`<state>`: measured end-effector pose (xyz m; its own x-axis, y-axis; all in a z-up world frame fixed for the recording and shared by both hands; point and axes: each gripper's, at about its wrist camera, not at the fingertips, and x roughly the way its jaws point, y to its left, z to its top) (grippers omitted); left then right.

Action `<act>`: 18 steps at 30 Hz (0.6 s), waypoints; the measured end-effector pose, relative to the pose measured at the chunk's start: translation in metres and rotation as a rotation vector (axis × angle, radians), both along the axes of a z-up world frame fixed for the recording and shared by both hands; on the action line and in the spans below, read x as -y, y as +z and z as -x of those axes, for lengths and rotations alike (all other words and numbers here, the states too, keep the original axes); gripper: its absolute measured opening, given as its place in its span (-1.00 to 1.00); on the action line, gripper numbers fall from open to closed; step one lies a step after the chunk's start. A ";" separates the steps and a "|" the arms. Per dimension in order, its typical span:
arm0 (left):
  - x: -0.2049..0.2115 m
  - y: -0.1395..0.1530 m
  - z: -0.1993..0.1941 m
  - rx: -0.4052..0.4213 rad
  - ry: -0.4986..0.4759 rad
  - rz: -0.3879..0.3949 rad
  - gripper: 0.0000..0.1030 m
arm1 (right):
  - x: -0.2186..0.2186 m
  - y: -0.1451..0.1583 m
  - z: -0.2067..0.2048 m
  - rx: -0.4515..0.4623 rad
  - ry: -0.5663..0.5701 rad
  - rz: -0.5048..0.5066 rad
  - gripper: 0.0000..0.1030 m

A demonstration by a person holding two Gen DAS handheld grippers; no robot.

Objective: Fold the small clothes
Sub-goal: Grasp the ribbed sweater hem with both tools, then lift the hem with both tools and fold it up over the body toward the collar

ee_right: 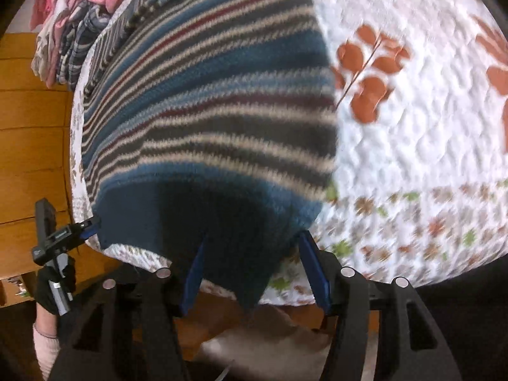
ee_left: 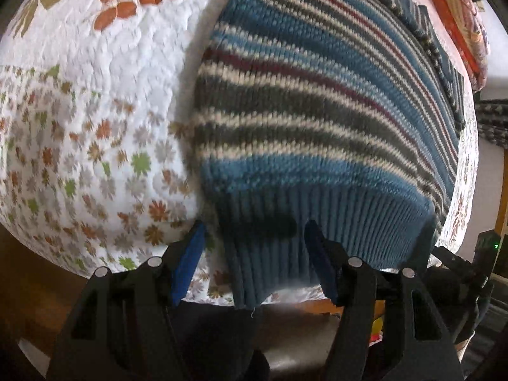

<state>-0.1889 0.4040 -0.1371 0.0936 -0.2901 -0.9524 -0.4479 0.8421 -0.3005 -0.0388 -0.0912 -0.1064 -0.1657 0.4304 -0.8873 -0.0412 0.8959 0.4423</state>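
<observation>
One striped knit sweater (ee_left: 311, 101) lies flat on the floral quilt (ee_left: 95, 120), its ribbed hem hanging over the near edge, lower centre of both views. Left gripper (ee_left: 254, 254) and right gripper (ee_right: 250, 263) both spread, straddling hem corners. Clothes pile (ee_right: 73, 25) upper left in the right view.

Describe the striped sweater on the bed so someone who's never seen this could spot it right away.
Start from the white quilt with leaf and flower prints. The striped sweater lies flat on it, its ribbed blue hem hanging over the near edge. Unlike the mixed clothes pile behind, it is chunky knit in blue, grey, cream and maroon stripes.
</observation>
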 end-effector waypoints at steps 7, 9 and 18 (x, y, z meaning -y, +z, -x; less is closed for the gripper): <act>0.011 -0.001 0.008 0.017 0.008 0.058 -0.19 | -0.007 -0.017 0.010 -0.042 -0.008 -0.009 -0.09; 0.011 -0.002 0.010 0.023 0.016 0.068 -0.35 | -0.005 -0.017 0.009 -0.050 -0.030 -0.041 -0.40; -0.002 0.030 0.015 0.197 0.079 0.218 -0.85 | 0.004 0.020 -0.002 0.001 -0.053 -0.203 -0.80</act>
<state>-0.2042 0.4058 -0.1067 0.3006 -0.4700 -0.8299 -0.4243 0.7134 -0.5577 -0.0372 -0.0948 -0.0865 -0.1375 0.6085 -0.7815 0.0033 0.7893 0.6140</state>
